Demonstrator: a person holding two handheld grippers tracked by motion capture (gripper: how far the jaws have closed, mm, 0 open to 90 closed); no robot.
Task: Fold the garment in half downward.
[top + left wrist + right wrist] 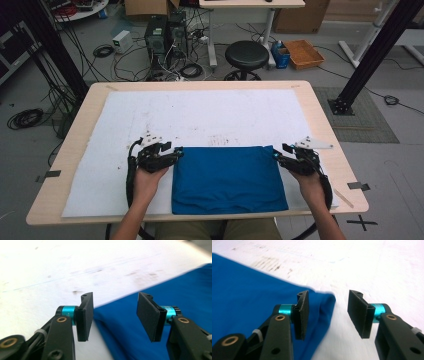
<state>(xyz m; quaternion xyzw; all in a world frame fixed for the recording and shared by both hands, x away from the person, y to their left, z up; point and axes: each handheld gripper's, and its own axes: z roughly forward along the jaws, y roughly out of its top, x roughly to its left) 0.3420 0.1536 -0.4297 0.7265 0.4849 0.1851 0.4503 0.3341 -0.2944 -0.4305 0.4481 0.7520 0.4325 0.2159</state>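
The folded blue cloth (229, 179) lies flat at the near middle of the counter (80, 120), on the white sheet (200, 117), its near edge close to the counter's front lip. The left tool (176, 152) sits at the cloth's 10 o'clock corner and the right tool (278, 155) at its 2 o'clock corner, each with jaws apart and nothing between them. My reading is that a corner grasp is being lined up; whether either jaw touches fabric is hard to tell through the blur. Next, each tool must straddle its corner edge and close. Toward 12 o'clock the sheet offers wide open room.
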